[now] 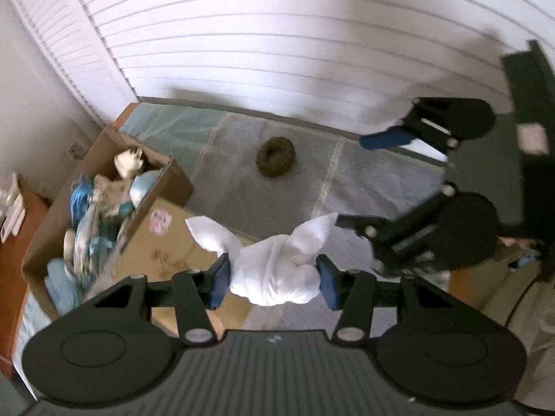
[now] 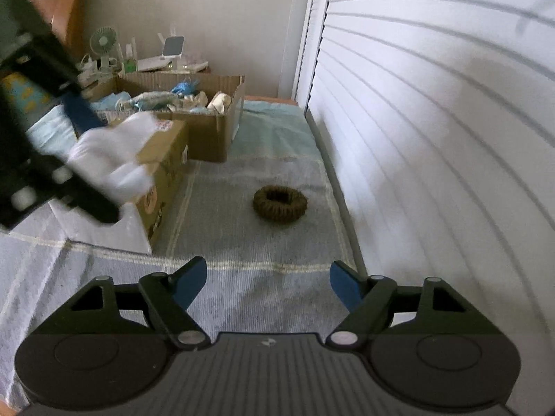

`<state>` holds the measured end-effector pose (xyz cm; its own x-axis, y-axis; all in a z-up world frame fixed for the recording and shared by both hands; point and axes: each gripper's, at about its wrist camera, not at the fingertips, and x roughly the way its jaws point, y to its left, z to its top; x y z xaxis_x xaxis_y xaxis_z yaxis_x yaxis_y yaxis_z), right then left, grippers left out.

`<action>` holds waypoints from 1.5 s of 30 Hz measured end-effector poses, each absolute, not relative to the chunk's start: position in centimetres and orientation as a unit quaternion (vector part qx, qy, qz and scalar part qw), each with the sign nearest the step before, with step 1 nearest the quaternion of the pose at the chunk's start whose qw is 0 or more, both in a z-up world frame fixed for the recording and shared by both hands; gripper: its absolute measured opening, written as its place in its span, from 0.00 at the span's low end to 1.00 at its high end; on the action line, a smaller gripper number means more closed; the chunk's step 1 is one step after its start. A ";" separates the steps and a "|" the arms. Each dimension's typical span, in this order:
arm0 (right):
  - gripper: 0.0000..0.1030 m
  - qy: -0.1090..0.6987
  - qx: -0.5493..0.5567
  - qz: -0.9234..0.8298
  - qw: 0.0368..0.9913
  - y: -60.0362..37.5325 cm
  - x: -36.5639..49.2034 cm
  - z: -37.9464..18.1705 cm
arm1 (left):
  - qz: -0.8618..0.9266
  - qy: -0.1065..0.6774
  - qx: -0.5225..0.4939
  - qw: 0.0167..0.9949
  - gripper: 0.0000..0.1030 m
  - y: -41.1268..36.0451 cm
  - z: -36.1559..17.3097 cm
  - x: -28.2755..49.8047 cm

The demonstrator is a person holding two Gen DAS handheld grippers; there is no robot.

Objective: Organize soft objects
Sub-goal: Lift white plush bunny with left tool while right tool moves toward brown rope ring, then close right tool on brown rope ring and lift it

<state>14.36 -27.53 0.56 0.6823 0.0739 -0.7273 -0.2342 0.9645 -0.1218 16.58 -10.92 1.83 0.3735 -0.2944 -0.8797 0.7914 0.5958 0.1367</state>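
My left gripper (image 1: pixel 274 274) is shut on a white knotted cloth bundle (image 1: pixel 277 270) with two ear-like ends, held above the bed beside a closed cardboard box (image 1: pixel 166 242). The bundle also shows in the right wrist view (image 2: pixel 111 156), blurred, with the left gripper (image 2: pixel 79 145) around it. A brown fuzzy ring (image 2: pixel 280 203) lies on the grey bedspread ahead of my right gripper (image 2: pixel 269 286), which is open and empty above the bed. The ring also shows in the left wrist view (image 1: pixel 276 156). An open cardboard box (image 1: pixel 69 208) holds several soft blue and cream items.
A white slatted wall (image 2: pixel 433 104) runs along the bed's right side. The open box (image 2: pixel 215 128) stands at the bed's far end, with the closed box (image 2: pixel 163 170) in front of it. A bedside shelf (image 2: pixel 145 62) carries a small fan and gadgets.
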 end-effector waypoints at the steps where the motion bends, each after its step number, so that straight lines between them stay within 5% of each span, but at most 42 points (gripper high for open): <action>1: 0.79 0.386 -0.104 0.084 0.913 -27.6 14.2 0.6 | -0.345 0.434 0.277 0.785 0.50 -10.5 2.0 16.0; 14: 0.64 0.358 -0.093 0.078 0.926 -27.3 15.4 0.7 | -0.276 0.382 0.162 0.867 0.50 -6.2 2.5 9.4; 35: 0.63 0.357 -0.078 0.063 0.929 -27.3 20.2 -1.3 | -0.234 0.374 0.092 0.893 0.50 -5.2 0.9 8.5; 45: 0.48 0.369 -0.077 0.065 0.924 -27.3 21.0 -1.9 | -0.234 0.375 0.085 0.893 0.50 -5.1 0.7 8.6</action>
<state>21.03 -27.25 -1.86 0.7188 0.0626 -0.6924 -0.1763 0.9798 -0.0945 8.61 -5.12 0.72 0.6088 -0.3533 -0.7103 0.4816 0.8761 -0.0229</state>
